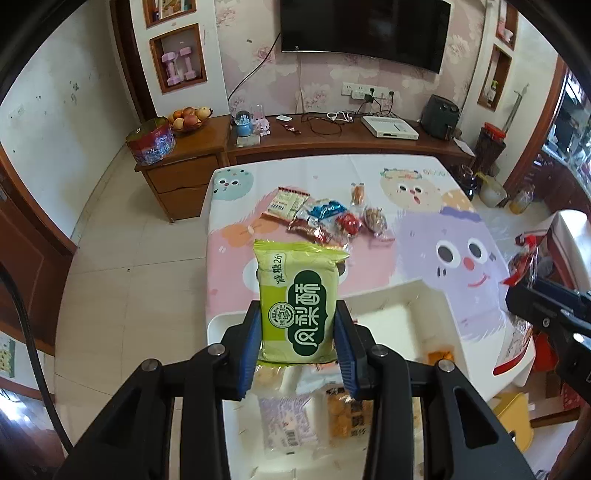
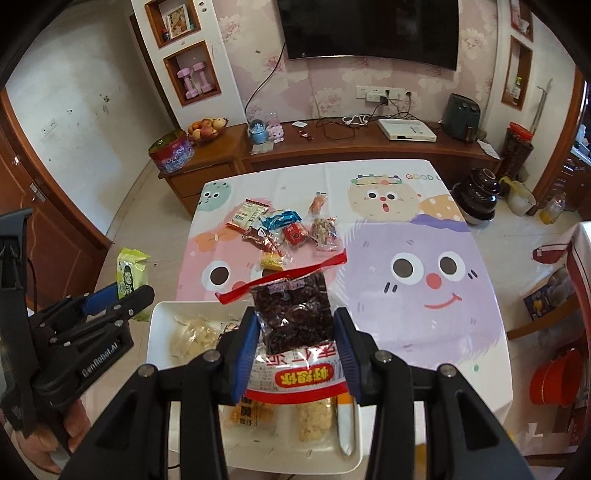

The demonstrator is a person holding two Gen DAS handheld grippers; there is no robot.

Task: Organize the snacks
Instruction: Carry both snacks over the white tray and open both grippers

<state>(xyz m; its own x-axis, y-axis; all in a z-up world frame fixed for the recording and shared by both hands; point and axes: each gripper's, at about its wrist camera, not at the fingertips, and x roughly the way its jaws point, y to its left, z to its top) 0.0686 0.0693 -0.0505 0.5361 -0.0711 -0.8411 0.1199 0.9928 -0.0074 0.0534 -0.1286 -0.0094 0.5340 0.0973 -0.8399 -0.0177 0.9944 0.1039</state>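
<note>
Left wrist view | left claw (image 1: 298, 341) clamped green snack pack (image 1: 299, 302) | right claw (image 2: 295, 350) clamped red-sealed dark-fruit bag (image 2: 291, 314) | both above white tray (image 2: 157, 332) on worktop (image 2: 424, 332)

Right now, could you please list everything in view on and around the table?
Green packet: one, held in the left tongs.
Dark fruit bag: one, red-topped, held in the right tongs.
Loose snacks: several, mixed colours, mid-table.
White tray: one, near table edge, holding snacks.
Tablecloth: one, cartoon print.
Fruit bowl: one, on the cabinet.
Television: one, black, on the wall.
Left tongs: shut.
Right tongs: shut.
</note>
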